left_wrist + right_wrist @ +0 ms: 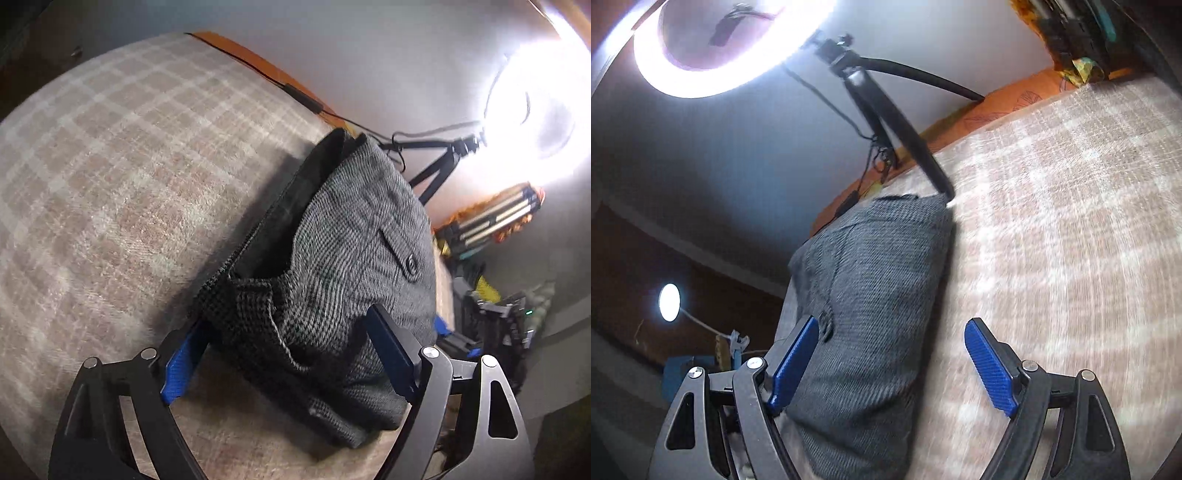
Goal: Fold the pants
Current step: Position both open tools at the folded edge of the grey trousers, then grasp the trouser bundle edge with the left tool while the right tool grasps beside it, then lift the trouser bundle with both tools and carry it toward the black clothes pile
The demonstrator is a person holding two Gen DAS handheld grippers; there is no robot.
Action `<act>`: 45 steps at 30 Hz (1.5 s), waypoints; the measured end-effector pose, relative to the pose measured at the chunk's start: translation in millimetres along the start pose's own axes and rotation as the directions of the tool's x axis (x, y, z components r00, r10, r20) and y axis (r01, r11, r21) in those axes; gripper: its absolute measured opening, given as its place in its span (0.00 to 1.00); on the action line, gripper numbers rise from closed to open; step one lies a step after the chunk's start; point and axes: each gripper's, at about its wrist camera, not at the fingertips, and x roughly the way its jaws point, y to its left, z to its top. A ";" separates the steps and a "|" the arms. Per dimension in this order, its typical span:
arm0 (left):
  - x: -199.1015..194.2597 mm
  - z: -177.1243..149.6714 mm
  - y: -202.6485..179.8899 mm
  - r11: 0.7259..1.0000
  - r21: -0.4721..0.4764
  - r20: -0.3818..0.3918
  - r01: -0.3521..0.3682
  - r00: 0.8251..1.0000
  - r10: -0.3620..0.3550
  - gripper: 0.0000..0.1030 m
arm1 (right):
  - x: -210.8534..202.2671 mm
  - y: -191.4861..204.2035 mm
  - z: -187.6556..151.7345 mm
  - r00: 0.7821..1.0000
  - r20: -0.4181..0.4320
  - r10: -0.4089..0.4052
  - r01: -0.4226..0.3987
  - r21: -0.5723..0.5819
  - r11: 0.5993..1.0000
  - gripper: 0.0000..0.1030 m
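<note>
A: What's the biggest thing here?
B: The bed (110,177), covered in a beige checked blanket; it fills most of both views. An orange sheet (258,62) shows along its far edge, by the white wall.

A: And the pants?
B: The pants (351,240) lie on the bed near that far edge, folded into a thick grey houndstooth bundle. In the left view the dark lining of the waist gapes open on the side toward the blanket, and a back pocket with 1 button (410,263) faces up.

A: Anything behind?
B: A ring light (713,70) glares on a black tripod (886,122); 1 tripod leg ends right at the far corner of the pants in the right view. A cable trails along the orange sheet.

A: The left hand-held gripper?
B: The left hand-held gripper (284,350) stands wide, its blue pads either side of the near end of the bundle. Cloth sits between them, but the pads do not press it.

A: The right one?
B: The right hand-held gripper (890,362) is wide too, over the edge where pants meet blanket. Its left pad (794,362) overlaps the cloth; whether it touches I cannot tell. The right pad is over bare blanket. The view is blurred
</note>
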 end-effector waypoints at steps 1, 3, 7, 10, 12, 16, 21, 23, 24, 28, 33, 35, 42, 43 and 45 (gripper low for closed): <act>0.8 2.1 1.1 1.000 -0.014 0.003 0.009 1.000 -0.009 0.81 | 4.2 -3.0 3.0 1.000 -0.006 0.006 -0.006 0.010 1.000 0.80; 1.5 4.9 2.0 1.000 -0.021 0.008 0.019 1.000 -0.019 0.81 | 15.8 -8.8 9.9 1.000 -0.019 0.016 -0.015 0.030 0.999 0.75; 3.3 5.7 -4.1 1.000 0.020 0.030 -0.009 1.000 0.009 0.79 | 29.0 -6.4 20.1 0.999 -0.013 0.043 -0.043 0.027 0.999 0.75; 3.4 6.1 -9.9 0.997 0.063 0.053 -0.032 0.998 0.029 0.68 | 46.2 -0.8 31.0 0.998 -0.017 0.054 -0.054 0.022 0.998 0.75; 5.5 8.2 -11.5 0.997 0.074 0.053 -0.029 0.998 0.025 0.52 | 57.5 5.9 36.9 0.999 -0.018 0.039 -0.039 0.006 0.999 0.75; 10.2 9.6 -16.7 0.994 0.102 0.060 -0.038 0.998 0.032 0.36 | 66.7 15.6 36.9 1.000 -0.020 0.024 -0.024 -0.021 0.999 0.76; 8.5 8.9 -28.8 0.985 0.161 0.107 -0.067 0.993 0.050 0.26 | 68.3 14.9 36.3 1.000 -0.020 0.016 -0.016 -0.016 1.000 0.54; 7.5 8.4 -31.2 0.981 0.181 0.116 -0.073 0.992 0.053 0.25 | 64.5 15.6 35.5 1.000 -0.014 0.007 -0.008 -0.026 1.000 0.46; 7.0 7.9 -32.4 0.978 0.193 0.121 -0.079 0.991 0.056 0.25 | 60.7 15.7 36.1 1.000 -0.010 -0.001 0.001 -0.036 0.999 0.41; 6.3 5.2 -42.4 0.964 0.244 0.147 -0.109 0.986 0.074 0.23 | 55.7 33.5 33.7 0.998 0.017 -0.065 0.066 -0.115 0.991 0.32; -0.9 4.7 -43.3 0.960 0.259 0.169 -0.105 0.984 0.062 0.21 | 44.9 67.2 26.8 0.992 0.055 -0.113 0.123 -0.214 0.969 0.26; -3.9 3.7 -46.0 0.957 0.270 0.177 -0.104 0.983 0.056 0.21 | 40.1 78.0 24.0 0.990 0.067 -0.123 0.135 -0.241 0.961 0.25; -15.9 0.9 -51.0 0.951 0.296 0.195 -0.089 0.980 0.031 0.20 | 31.2 104.3 13.3 0.985 0.101 -0.139 0.164 -0.311 0.936 0.24; -17.4 0.5 -51.3 0.951 0.298 0.196 -0.087 0.980 0.028 0.20 | 29.0 107.4 11.6 0.985 0.105 -0.139 0.166 -0.317 0.934 0.23; -21.7 -1.2 -53.8 0.948 0.307 0.202 -0.085 0.979 0.023 0.19 | 25.6 112.2 9.6 0.984 0.112 -0.140 0.169 -0.330 0.929 0.23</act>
